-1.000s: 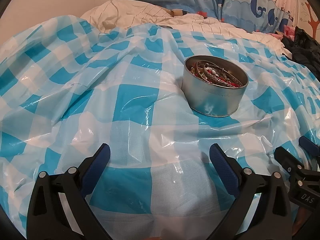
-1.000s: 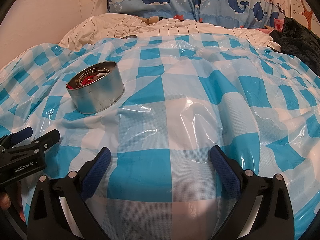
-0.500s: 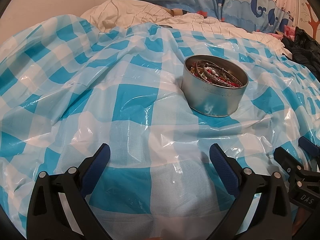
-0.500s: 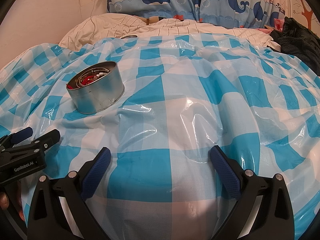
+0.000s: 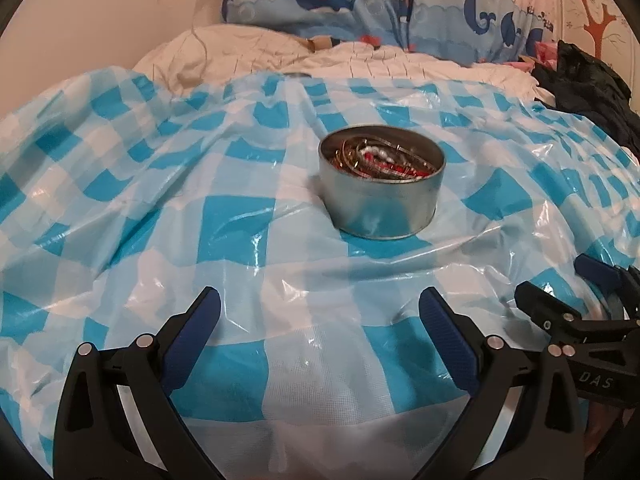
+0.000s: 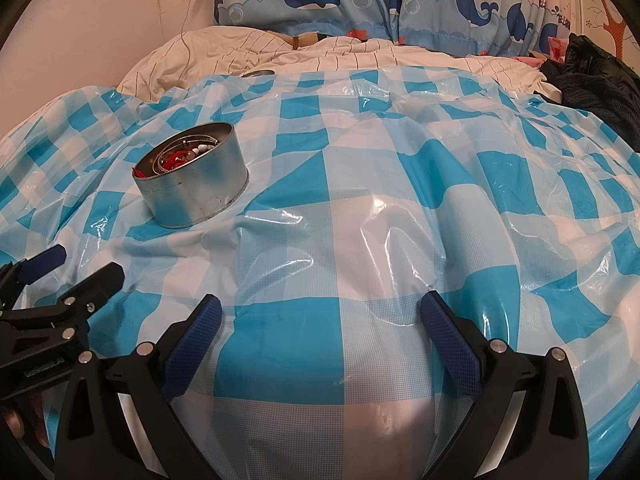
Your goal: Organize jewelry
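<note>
Left gripper (image 5: pixel 319 312) wide open, nothing between the blue pads (image 5: pixel 448 336), hovering low over the checked plastic sheet (image 5: pixel 240 220). Right gripper (image 6: pixel 321 320) same: jaws spread, empty, low over the sheet. Each shows at the edge of the other's view, so they sit side by side, close together. Reads as a ready or rest pose, neither committed to a grab.

Directly ahead of both: just wrinkled, glossy blue-and-white sheet, no loose pieces visible on it. It seems laid over bedding as a work surface; soft underneath, so things on it may sit unevenly.

Further out, the round metal tin (image 5: pixel 382 184), lid off, ahead and slightly right of the left gripper, ahead and well left of the right one. It tilts a little on the lumpy sheet. Inside: the jewelry (image 5: pixel 376 158), a tangled heap of metal hoops or bangles, white beads, red beads. Individual pieces can't be separated at this size.

Judgement: everything seems already gathered in the tin, so the task is near done, or else not begun. Tin is nearer the left gripper's line.

Beyond the sheet: striped white bedding (image 6: pixel 248 52), whale-print fabric (image 6: pixel 360 4), dark clothing (image 6: pixel 592 76) far right.
</note>
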